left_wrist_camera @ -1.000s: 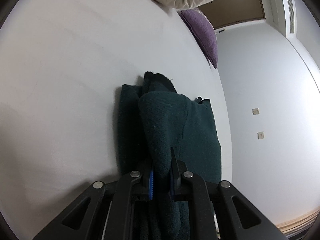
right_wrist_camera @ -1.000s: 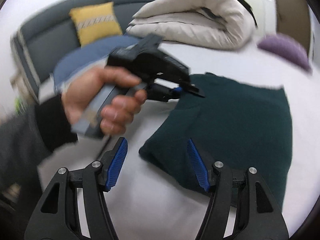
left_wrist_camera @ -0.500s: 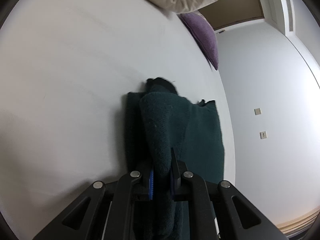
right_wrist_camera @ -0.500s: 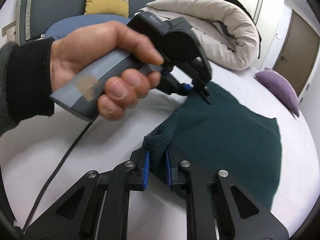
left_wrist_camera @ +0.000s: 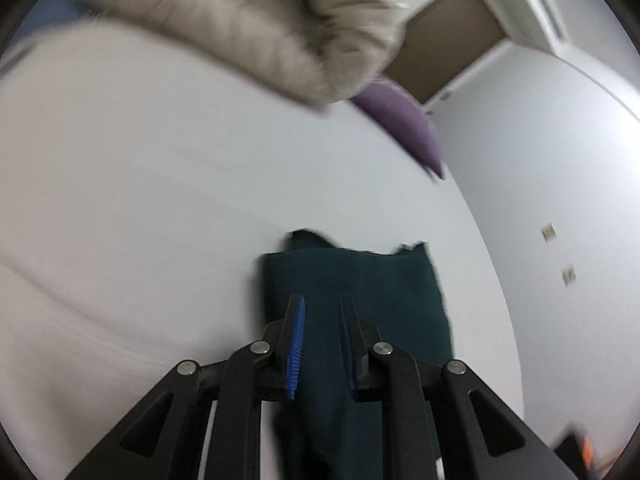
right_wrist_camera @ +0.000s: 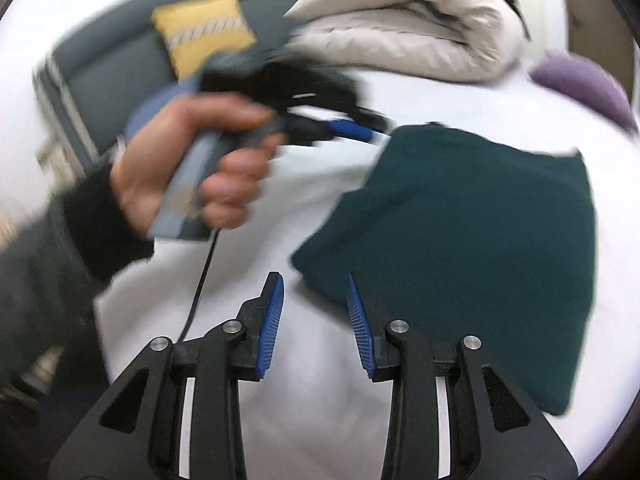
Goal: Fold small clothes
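A dark green folded garment [left_wrist_camera: 384,288] lies flat on the white bed sheet [left_wrist_camera: 140,200]. In the left wrist view my left gripper [left_wrist_camera: 323,312] hovers over it, jaws opening a narrow gap, and the pads press on nothing. The right wrist view shows the same garment [right_wrist_camera: 480,240] at right. There a hand [right_wrist_camera: 208,152] holds the left gripper [right_wrist_camera: 360,128] at the garment's far left corner. My right gripper [right_wrist_camera: 316,312] has its jaws opening over bare sheet, just short of the garment's near corner. Both views are blurred.
A rolled beige duvet [right_wrist_camera: 408,28] lies at the bed's far side with a purple pillow [right_wrist_camera: 584,80] beside it. A yellow cushion [right_wrist_camera: 204,36] leans on grey upholstery. A black cable [right_wrist_camera: 200,280] trails from the left gripper across the sheet.
The left gripper let go of the raised fold and rose; the garment now lies flat. The right gripper, shut on the near corner half a second ago, released it and drew back.
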